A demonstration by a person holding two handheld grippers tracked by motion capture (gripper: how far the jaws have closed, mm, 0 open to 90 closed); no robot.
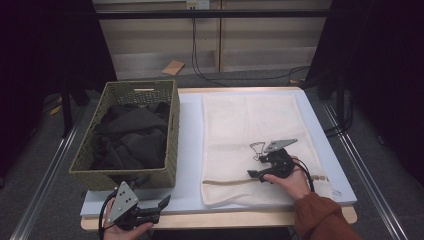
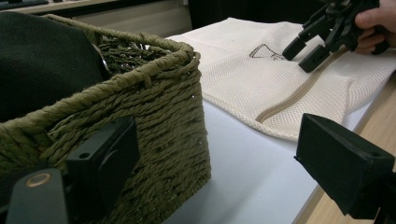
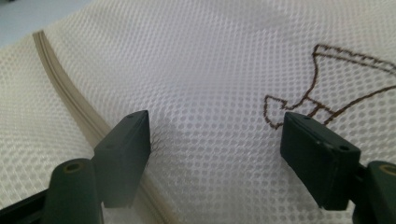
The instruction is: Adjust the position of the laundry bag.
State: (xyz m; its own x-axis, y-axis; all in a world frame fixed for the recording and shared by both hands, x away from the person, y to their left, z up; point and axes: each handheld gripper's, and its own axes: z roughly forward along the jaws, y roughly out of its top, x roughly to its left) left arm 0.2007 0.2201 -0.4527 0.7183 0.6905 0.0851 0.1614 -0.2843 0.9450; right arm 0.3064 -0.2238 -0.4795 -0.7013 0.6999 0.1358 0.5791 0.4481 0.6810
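Hovering low over the cream mesh bag (image 1: 257, 145), right gripper (image 1: 256, 176), jaws spread, nothing between them, near its zipper (image 3: 70, 93). Bag lies flat on table's right half. Left gripper (image 1: 162, 206), jaws spread, at front edge beside wicker basket (image 1: 172, 150).

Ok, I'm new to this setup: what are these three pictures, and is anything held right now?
A person holds a two-jaw gripper in each hand. The high view looks down on the table; the other two cameras ride on the grippers. On the table stand a woven basket of dark clothes and a cream mesh laundry bag with a zipper. The right gripper hangs open over the bag beside the zipper, holding nothing. The left gripper waits open near the basket, empty.
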